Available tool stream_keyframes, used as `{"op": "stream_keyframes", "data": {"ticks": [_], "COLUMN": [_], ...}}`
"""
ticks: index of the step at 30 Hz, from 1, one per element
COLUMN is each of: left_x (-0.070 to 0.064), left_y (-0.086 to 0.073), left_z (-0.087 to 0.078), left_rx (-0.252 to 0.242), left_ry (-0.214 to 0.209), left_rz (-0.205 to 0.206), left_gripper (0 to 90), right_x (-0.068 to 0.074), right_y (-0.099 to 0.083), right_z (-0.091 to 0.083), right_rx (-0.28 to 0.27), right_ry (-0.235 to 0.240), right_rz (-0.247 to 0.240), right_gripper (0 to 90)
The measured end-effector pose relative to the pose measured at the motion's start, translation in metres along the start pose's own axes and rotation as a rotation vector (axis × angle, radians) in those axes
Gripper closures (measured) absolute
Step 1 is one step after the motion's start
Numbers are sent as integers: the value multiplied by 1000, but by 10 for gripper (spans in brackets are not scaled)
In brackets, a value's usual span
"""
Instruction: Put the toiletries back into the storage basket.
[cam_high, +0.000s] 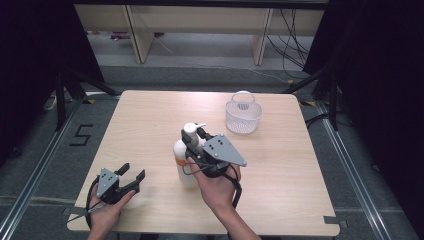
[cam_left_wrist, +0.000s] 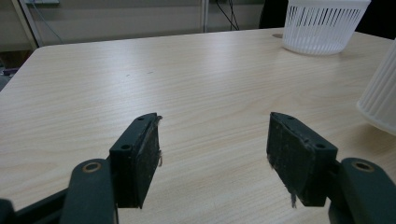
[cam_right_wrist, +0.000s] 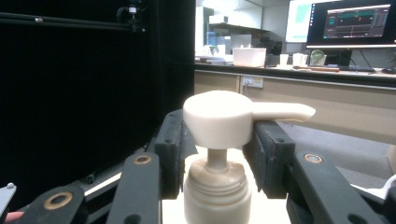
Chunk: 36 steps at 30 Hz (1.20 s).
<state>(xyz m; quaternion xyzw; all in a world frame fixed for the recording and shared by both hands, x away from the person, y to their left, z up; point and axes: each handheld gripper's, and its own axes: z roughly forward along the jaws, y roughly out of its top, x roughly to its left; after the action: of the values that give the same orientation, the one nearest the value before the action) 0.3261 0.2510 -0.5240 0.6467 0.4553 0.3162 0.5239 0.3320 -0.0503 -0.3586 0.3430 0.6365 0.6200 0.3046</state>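
Observation:
A white pump bottle (cam_high: 180, 156) with an orange label stands upright near the table's middle. My right gripper (cam_high: 196, 136) is shut on its top. In the right gripper view the black pads (cam_right_wrist: 173, 151) press both sides of the cream pump head (cam_right_wrist: 219, 119), and the spout points right. At the front left of the table my left gripper (cam_high: 133, 171) stands open and holds nothing. In the left gripper view its jaws are spread wide just above the bare wood, and the gripper (cam_left_wrist: 212, 149) has the bottle's ribbed white body (cam_left_wrist: 380, 95) at the right edge.
A white slatted basket (cam_high: 243, 117) with a handle sits at the back right of the table (cam_high: 150, 115) and looks empty; the basket (cam_left_wrist: 322, 25) is far ahead of the left jaws. Black curtains flank the table, and cables lie on the floor behind.

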Motion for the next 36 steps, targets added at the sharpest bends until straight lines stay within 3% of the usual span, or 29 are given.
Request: {"op": "stream_keyframes", "data": {"ticks": [10, 14, 18, 22, 32, 33, 36], "left_x": [0, -1, -1, -1, -1, -1, -1], "left_y": [0, 0, 0, 0, 0, 0, 0], "left_z": [0, 0, -1, -1, -1, -1, -1], "left_rx": [-2, -10, -4, -5, -8, -8, -8], "left_ry": [0, -2, 2, -2, -3, -2, -1], "left_rz": [2, 10, 10, 9, 13, 14, 15], "left_gripper": [340, 340, 340, 340, 340, 340, 340], "right_x": [-13, -20, -24, -29, -36, -39, -40], "right_y": [3, 6, 10, 12, 15, 15, 16], "right_z": [-5, -10, -14, -16, -21, -22, -24], "right_rx": [-20, -34, -31, -38, -52, -60, -55], "right_ry": [-23, -49, -61, -83, -104, -116, -120], "right_rz": [10, -10, 10, -9, 4, -27, -10], "right_gripper": [602, 602, 602, 601, 602, 602, 602]}}
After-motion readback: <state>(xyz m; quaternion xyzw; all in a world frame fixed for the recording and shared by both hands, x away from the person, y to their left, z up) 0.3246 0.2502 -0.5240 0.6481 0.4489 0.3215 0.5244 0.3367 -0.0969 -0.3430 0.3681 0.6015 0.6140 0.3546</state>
